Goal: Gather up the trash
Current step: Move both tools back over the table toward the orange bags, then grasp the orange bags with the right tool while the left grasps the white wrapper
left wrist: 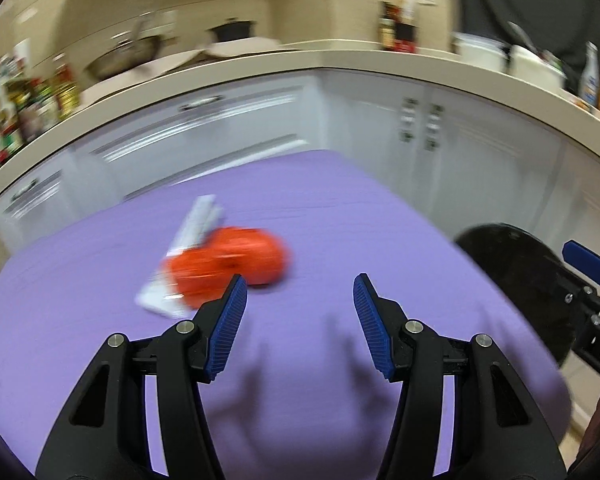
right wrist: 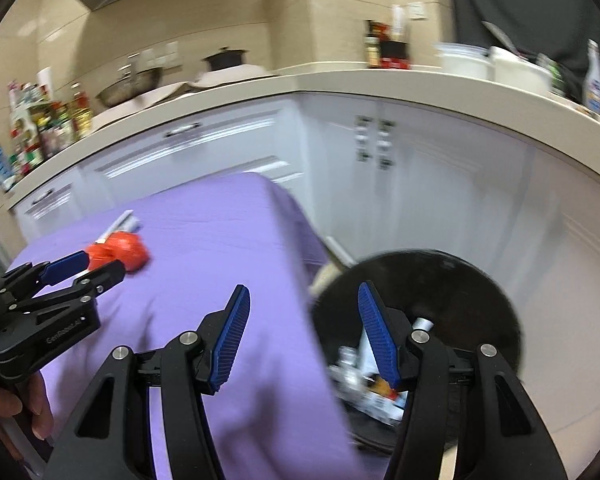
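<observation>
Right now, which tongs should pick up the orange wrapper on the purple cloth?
Probably the left tongs: open, empty, with the orange wrapper just ahead. The right tongs, also empty, hang at the table edge by the black bin.

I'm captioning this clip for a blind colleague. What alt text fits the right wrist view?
An open right gripper hangs over the edge of a purple-covered table, beside a black bin with trash inside. Further left, the open left gripper points toward orange crumpled trash and a white wrapper.
</observation>
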The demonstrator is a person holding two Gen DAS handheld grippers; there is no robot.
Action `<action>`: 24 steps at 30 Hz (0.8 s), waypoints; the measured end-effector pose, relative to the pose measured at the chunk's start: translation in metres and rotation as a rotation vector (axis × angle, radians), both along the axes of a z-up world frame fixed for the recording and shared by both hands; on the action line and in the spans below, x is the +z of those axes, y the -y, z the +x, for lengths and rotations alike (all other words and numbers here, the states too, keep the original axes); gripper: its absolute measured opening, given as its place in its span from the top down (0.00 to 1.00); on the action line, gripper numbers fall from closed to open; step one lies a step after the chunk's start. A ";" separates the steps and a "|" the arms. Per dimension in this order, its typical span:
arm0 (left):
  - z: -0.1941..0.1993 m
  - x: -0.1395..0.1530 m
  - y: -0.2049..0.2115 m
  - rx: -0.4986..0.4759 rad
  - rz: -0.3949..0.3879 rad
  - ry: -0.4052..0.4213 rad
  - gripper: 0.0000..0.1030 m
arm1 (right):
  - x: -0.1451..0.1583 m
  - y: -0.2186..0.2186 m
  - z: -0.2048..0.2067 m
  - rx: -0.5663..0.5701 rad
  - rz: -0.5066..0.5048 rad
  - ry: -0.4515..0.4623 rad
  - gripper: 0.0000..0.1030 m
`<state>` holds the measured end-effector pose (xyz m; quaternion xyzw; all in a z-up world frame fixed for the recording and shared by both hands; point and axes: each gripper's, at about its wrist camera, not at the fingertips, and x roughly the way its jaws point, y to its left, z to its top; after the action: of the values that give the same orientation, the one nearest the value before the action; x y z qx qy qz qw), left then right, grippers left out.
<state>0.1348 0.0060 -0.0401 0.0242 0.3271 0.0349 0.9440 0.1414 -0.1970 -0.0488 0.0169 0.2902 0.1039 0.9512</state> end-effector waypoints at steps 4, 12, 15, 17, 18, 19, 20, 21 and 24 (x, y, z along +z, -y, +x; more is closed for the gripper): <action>-0.009 0.001 -0.050 0.094 0.006 0.000 0.47 | 0.002 -0.045 0.011 0.084 -0.005 -0.005 0.46; -0.017 -0.001 -0.135 0.256 0.011 -0.009 0.40 | 0.000 -0.123 0.035 0.202 0.001 -0.033 0.41; -0.017 -0.003 -0.159 0.302 0.018 -0.016 0.40 | -0.002 -0.149 0.044 0.226 -0.002 -0.042 0.35; -0.017 -0.005 -0.172 0.325 0.021 -0.019 0.39 | -0.004 -0.160 0.049 0.236 -0.001 -0.048 0.31; -0.017 -0.006 -0.178 0.334 0.019 -0.023 0.38 | -0.004 -0.164 0.052 0.241 -0.002 -0.054 0.29; -0.017 -0.007 -0.183 0.339 0.015 -0.025 0.37 | -0.006 -0.171 0.055 0.251 -0.007 -0.066 0.27; -0.017 -0.008 -0.187 0.345 0.010 -0.028 0.37 | -0.008 -0.175 0.058 0.257 -0.011 -0.072 0.26; -0.016 -0.008 -0.190 0.350 0.003 -0.030 0.37 | -0.010 -0.180 0.060 0.261 -0.020 -0.077 0.26; -0.014 -0.009 -0.193 0.350 -0.008 -0.031 0.36 | -0.018 -0.188 0.069 0.269 -0.038 -0.116 0.25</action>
<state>0.1209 0.1989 -0.0489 -0.0363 0.3411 0.1969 0.9185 0.2107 -0.0086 -0.0664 -0.0343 0.3461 0.2239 0.9104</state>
